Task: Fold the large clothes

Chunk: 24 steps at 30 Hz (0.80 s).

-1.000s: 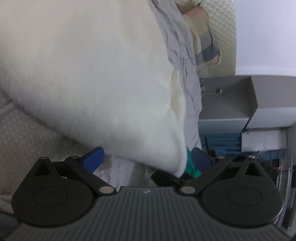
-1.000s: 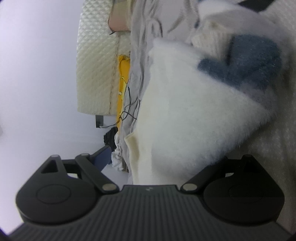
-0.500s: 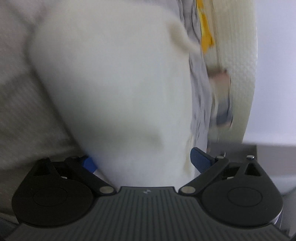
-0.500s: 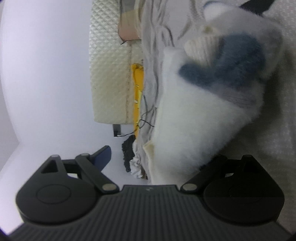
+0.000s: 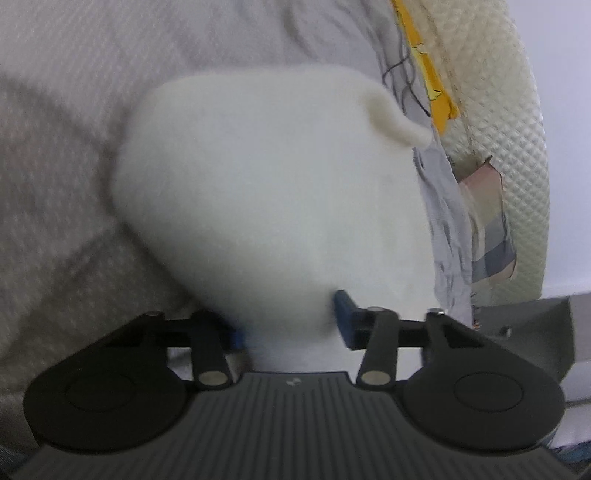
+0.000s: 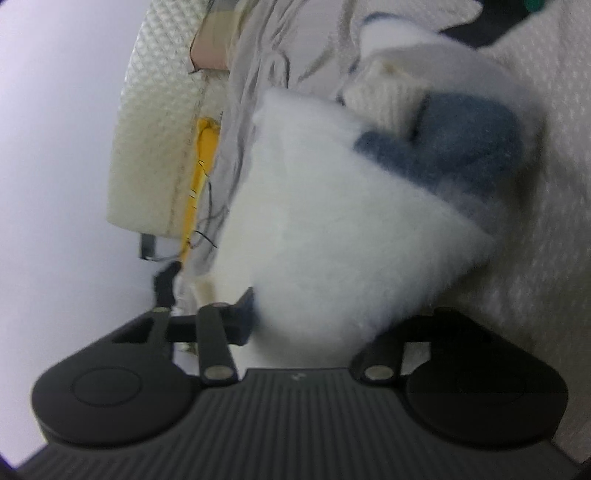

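Observation:
A thick white fleece garment (image 5: pixel 258 184) lies bunched on a pale dotted bedspread (image 5: pixel 66 155). My left gripper (image 5: pixel 291 325) has its jaws closing on the garment's near edge, and the blue pads (image 5: pixel 345 314) press into the fleece. In the right wrist view the same white garment (image 6: pixel 332 229) shows a dark blue patch (image 6: pixel 461 155) and a cream ribbed cuff (image 6: pixel 388 96). My right gripper (image 6: pixel 317 325) is also closing on a near corner. Its left pad (image 6: pixel 245 317) touches the fleece, while its right finger is partly hidden under it.
A cream quilted cushion (image 5: pixel 509 110) stands along the bed's far side, with a yellow item (image 5: pixel 432 74) and crumpled grey cloth (image 5: pixel 447 229) against it. A grey box (image 5: pixel 535 321) sits at the right. A black object (image 6: pixel 480 29) lies beyond the garment.
Both pairs of jaws have narrowed from wide apart onto the white garment. The left view has swung and tipped down, so the garment now sits centred ahead. The right view has rolled slightly.

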Tool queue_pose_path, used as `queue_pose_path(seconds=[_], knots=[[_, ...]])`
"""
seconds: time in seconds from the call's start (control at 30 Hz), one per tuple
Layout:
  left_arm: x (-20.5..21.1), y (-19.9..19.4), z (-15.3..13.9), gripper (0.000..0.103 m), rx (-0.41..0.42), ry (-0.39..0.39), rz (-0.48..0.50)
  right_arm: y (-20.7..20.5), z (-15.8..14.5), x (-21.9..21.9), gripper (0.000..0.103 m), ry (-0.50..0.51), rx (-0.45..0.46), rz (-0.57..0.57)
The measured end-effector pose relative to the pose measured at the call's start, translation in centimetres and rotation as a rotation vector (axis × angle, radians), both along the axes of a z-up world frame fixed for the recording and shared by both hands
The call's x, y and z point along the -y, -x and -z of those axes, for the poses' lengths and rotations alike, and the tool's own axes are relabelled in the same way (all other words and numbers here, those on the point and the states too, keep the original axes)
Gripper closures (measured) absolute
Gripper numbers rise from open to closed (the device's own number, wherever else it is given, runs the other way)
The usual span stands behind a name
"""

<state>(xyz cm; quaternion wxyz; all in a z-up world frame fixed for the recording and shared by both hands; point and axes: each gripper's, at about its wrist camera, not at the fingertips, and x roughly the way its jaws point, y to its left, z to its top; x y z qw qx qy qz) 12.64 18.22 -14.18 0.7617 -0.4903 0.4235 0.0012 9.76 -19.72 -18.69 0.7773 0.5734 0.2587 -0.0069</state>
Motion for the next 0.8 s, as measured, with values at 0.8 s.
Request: queue_pose_path(seconds=[0.8], knots=[[0.5, 9.4, -10.7, 0.076, 0.244, -0.156, 0.189, 11.0, -6.8, -0.2, 0.069, 0.179, 0.202, 0.001]])
